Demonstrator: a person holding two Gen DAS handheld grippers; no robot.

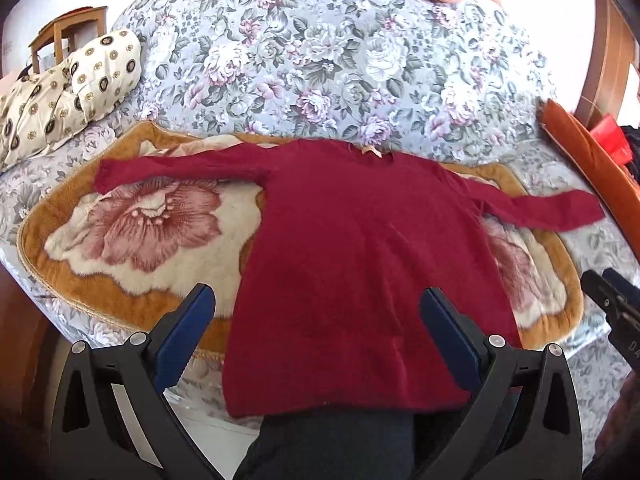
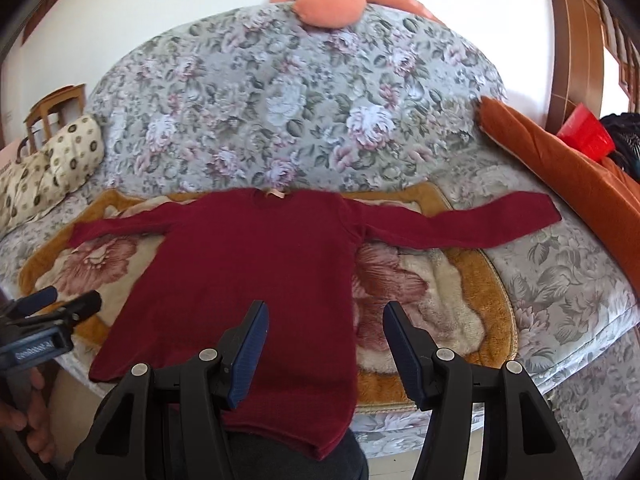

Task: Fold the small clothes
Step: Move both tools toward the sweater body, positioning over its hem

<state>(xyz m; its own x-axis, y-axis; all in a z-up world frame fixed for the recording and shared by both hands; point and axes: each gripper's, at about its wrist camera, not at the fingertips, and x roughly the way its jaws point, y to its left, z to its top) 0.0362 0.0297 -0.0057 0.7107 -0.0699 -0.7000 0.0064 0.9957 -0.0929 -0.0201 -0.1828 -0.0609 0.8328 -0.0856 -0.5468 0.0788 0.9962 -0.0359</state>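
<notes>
A small dark red long-sleeved sweater (image 1: 352, 248) lies flat and face up on a flowered plush mat (image 1: 132, 240), both sleeves spread sideways, hem hanging over the bed's front edge. It also shows in the right wrist view (image 2: 240, 264). My left gripper (image 1: 318, 312) is open and empty, above the sweater's lower part. My right gripper (image 2: 326, 320) is open and empty, above the sweater's lower right side. The right gripper shows at the left wrist view's right edge (image 1: 612, 300); the left gripper shows at the right wrist view's left edge (image 2: 52, 312).
The mat (image 2: 460, 280) lies on a bed with a floral cover (image 1: 320, 52). A patterned cream pillow (image 1: 60, 92) lies at the left, an orange bolster (image 2: 560, 160) at the right, a peach cushion (image 2: 328, 0) at the back. A wooden chair (image 1: 64, 32) stands beyond the pillow.
</notes>
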